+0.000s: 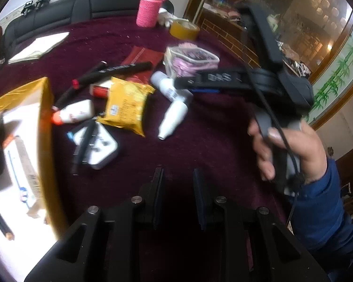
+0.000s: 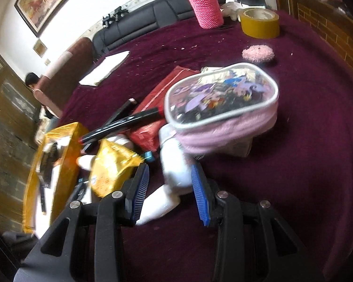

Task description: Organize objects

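A pile of small things lies on the maroon cloth [image 1: 211,129]: a yellow snack packet [image 1: 126,104], two white bottles [image 1: 174,117], black markers [image 1: 120,70], a red packet [image 1: 143,55], a white power strip [image 1: 96,146] and a clear pink pouch [image 1: 190,58]. My left gripper [image 1: 177,176] is open and empty, low over bare cloth near the pile. My right gripper [image 2: 170,171] is open, its fingers either side of a white bottle [image 2: 174,164], not closed on it. The pouch [image 2: 221,103] sits just beyond. In the left wrist view the right gripper [image 1: 183,83] reaches over the bottles.
A yellow box [image 1: 18,145] holding a few items stands at the left, also in the right wrist view [image 2: 54,164]. At the far side are a pink knitted holder [image 2: 206,5], a yellow tape roll [image 2: 260,23], a pink scrunchie [image 2: 257,54] and a white notebook [image 2: 106,69]. A black sofa is behind.
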{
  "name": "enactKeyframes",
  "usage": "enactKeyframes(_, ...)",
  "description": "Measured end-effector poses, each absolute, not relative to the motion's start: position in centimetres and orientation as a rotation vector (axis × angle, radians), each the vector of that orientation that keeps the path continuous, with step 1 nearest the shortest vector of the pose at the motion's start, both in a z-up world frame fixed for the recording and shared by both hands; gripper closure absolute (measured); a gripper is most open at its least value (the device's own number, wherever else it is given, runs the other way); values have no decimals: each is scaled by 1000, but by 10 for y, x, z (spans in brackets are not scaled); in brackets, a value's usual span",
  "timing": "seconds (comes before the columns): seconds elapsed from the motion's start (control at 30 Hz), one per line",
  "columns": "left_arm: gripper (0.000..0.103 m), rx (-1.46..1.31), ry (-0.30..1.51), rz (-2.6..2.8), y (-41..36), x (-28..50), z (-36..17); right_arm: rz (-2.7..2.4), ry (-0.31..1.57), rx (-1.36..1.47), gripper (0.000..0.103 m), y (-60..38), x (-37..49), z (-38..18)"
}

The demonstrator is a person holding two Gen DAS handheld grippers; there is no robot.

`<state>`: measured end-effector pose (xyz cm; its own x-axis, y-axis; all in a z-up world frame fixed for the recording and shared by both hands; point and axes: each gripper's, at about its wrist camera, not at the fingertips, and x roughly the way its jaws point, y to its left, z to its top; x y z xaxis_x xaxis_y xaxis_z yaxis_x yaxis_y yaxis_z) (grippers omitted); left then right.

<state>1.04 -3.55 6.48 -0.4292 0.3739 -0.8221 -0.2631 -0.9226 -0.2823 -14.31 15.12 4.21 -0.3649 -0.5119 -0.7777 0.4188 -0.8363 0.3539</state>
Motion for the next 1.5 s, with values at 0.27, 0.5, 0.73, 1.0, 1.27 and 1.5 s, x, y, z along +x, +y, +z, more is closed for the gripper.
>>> enactKeyframes(0.27, 82, -1465, -174, 2385, -29, -10, 55, -2141, 51, 1371, 68, 123, -172, 17)
enactKeyframes(0.5, 82, -1452, -73, 2439, -8, -52, 52, -2140, -44, 1275, 72, 146, -173, 14)
enactKeyframes(0.73, 81, -1466, 140, 2441, 22, -83, 36, -2077, -200, 1319, 72, 164, -186, 9)
enactKeyframes(1.0, 80, -1487, 211, 2461, 31, -89, 22, -2078, -210, 1322, 72, 162, -188, 11)
enactKeyframes(1.27, 81, -1432, 141, 2556, 27, -64, 22, -2088, -187, 1315, 72, 160, -187, 12)
enactKeyframes(1.5, 81, -1383, 139, 2606, 27, -41, 24, -2089, -149, 1291, 72, 156, -179, 16)
